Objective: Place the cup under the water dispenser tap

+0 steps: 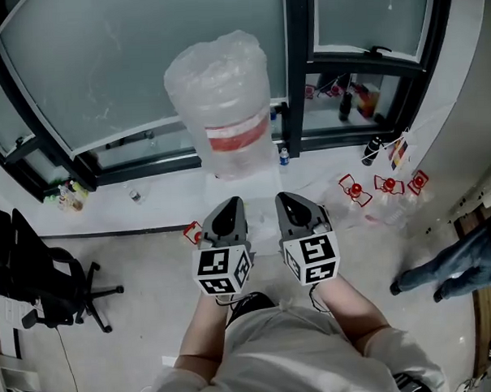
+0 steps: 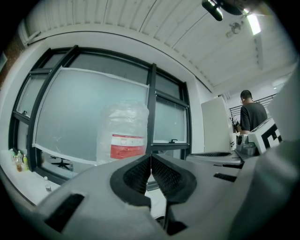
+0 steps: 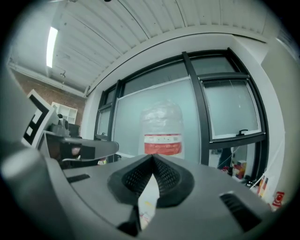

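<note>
A water dispenser (image 1: 247,185) stands by the window, topped by a large bottle (image 1: 221,103) wrapped in clear plastic with a red label. The bottle also shows in the left gripper view (image 2: 124,133) and in the right gripper view (image 3: 162,130). My left gripper (image 1: 227,208) and right gripper (image 1: 291,200) are held side by side, level, just in front of the dispenser. Both are shut with nothing between the pads, as the left gripper (image 2: 150,157) and the right gripper (image 3: 153,157) show in their own views. I see no cup, and the tap is hidden behind the grippers.
A black office chair (image 1: 50,281) stands at the left. Small bottles (image 1: 70,195) sit on the window ledge. Red items (image 1: 383,185) lie on the floor at the right. A person's legs (image 1: 456,263) are at the right edge. Another person (image 2: 252,115) stands by a counter.
</note>
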The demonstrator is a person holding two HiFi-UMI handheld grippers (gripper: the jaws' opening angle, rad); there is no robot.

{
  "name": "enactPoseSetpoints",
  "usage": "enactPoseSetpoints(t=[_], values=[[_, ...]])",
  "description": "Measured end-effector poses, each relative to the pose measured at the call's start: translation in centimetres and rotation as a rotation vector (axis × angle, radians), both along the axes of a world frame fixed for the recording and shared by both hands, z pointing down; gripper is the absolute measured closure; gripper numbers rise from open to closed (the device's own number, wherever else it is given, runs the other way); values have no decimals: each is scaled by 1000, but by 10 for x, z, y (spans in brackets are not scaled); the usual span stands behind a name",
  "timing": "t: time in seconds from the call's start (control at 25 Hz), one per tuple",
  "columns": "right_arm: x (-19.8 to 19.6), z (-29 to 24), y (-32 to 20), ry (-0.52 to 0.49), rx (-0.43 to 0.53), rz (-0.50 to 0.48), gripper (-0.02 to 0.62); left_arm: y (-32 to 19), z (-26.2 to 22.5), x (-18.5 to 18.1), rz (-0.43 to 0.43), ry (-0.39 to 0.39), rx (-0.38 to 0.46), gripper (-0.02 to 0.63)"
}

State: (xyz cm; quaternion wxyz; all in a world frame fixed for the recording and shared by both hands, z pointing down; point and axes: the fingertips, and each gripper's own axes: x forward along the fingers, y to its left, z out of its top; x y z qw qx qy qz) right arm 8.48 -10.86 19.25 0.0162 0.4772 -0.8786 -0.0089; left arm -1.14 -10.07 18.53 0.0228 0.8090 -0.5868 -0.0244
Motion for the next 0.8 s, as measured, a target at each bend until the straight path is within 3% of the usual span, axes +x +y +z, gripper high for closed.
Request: enactPoseSetpoints(t=[0.8], values=[[16, 0, 14, -1, 17, -11, 568, 6, 7, 36, 67, -57, -11, 586]])
